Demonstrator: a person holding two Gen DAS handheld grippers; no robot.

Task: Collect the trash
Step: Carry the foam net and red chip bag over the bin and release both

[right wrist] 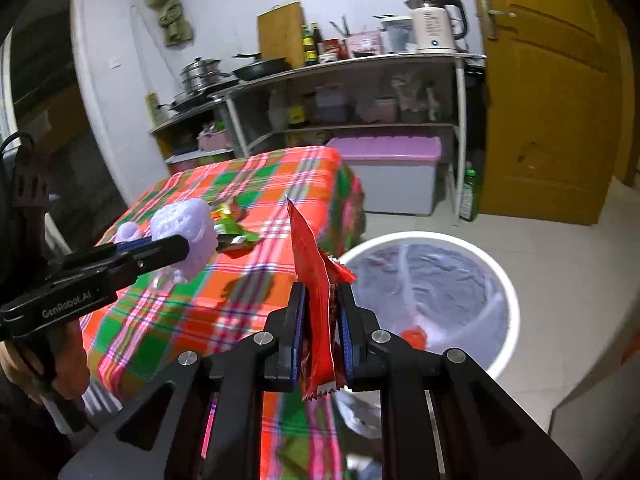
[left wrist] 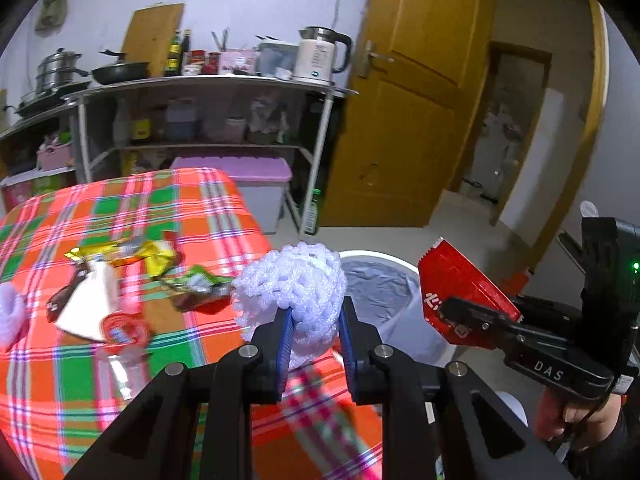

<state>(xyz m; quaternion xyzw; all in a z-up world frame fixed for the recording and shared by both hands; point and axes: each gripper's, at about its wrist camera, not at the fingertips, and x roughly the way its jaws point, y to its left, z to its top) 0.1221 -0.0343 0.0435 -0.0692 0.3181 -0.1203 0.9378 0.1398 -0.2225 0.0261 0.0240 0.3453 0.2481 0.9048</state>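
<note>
Left tool (left wrist: 314, 322) clamped on a white foam net (left wrist: 294, 292), blue pads squeezing its soft lower end so the bulk bulges above the tips. Right tool (right wrist: 322, 320) pinched on a red wrapper (right wrist: 316, 276), gripped low and edge-on so the sheet stands upright between the pads. Both carried off the edge of the checked desk (left wrist: 120, 208), near the white bin (right wrist: 506, 292) with its plastic liner on the floor just beside that edge, likely for dropping in. Left on the desk: yellow wrapper (left wrist: 154, 254), green wrapper (left wrist: 196, 284), a white sheet (left wrist: 90, 306), another foam piece (left wrist: 10, 312) at the far side. Probably several more trips needed.
</note>
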